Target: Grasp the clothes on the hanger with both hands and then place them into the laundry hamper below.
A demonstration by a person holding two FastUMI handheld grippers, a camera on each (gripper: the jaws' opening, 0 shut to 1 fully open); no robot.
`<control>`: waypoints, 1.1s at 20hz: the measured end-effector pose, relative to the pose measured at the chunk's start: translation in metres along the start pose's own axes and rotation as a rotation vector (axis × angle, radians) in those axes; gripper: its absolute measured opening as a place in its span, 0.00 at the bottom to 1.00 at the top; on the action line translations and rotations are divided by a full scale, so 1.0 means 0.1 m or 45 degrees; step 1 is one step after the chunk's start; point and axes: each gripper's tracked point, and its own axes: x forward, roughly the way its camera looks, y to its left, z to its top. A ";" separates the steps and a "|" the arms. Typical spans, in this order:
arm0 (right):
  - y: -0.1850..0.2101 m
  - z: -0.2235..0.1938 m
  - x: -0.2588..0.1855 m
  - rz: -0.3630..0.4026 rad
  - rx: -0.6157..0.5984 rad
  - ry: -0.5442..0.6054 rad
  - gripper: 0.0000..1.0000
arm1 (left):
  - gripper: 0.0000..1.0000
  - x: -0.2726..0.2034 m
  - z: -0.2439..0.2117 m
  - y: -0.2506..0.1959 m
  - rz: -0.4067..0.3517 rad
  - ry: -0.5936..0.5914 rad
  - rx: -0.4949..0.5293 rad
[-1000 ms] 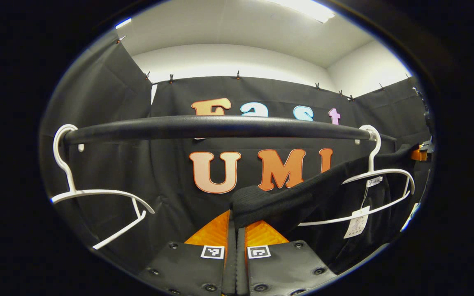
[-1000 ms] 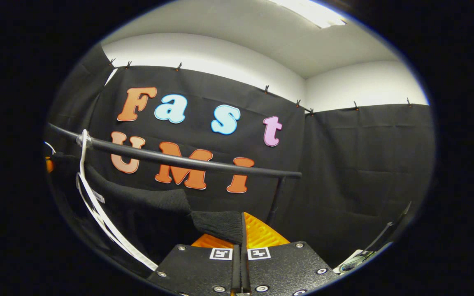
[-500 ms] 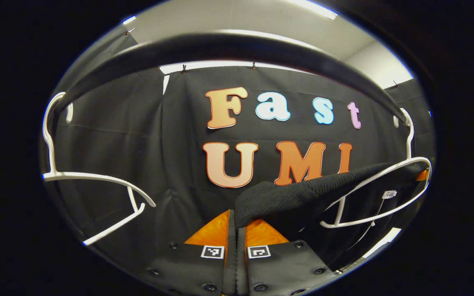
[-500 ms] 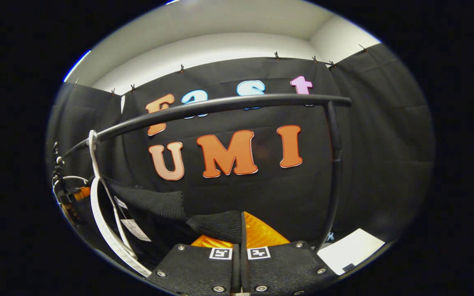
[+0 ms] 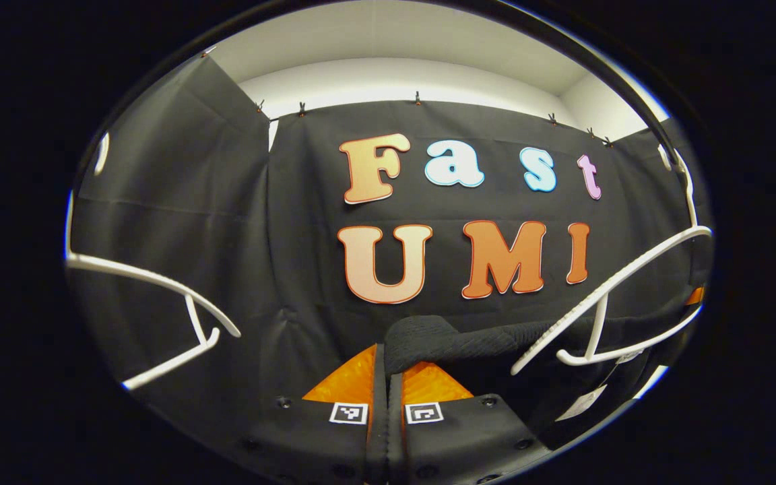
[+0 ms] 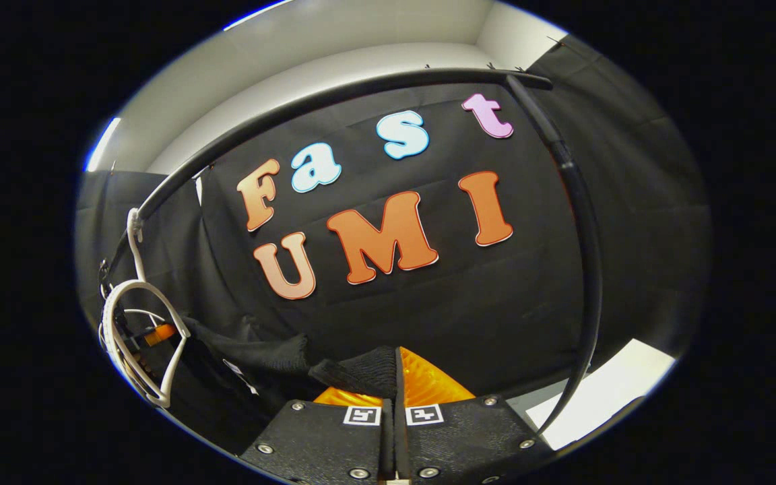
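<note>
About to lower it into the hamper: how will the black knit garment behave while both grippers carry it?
Probably floppy: the black knit garment sags between the left gripper and the white plastic hanger. Its ribbed texture likely resists slipping where the right gripper pinches it. It may snag on the hanger.

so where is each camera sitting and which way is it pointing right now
Left gripper view: rides the left gripper, below the rail, facing the booth's back wall; own jaws shut on the black knitted garment; bare white plastic hanger left, second white hanger right.
Right gripper view: rides the right gripper, tilted, facing the same wall under the black clothes rail; own jaws shut on the garment.
Shared: the garment, the second hanger, the wall.
</note>
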 end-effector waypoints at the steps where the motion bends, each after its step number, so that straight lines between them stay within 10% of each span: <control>1: -0.01 -0.06 0.00 -0.003 0.007 0.006 0.00 | 0.07 -0.03 -0.09 0.00 -0.008 0.022 -0.021; 22: 0.37 -2.34 -0.08 -0.067 0.079 0.340 0.00 | 0.07 -0.81 -2.20 -1.06 -0.182 0.457 -0.122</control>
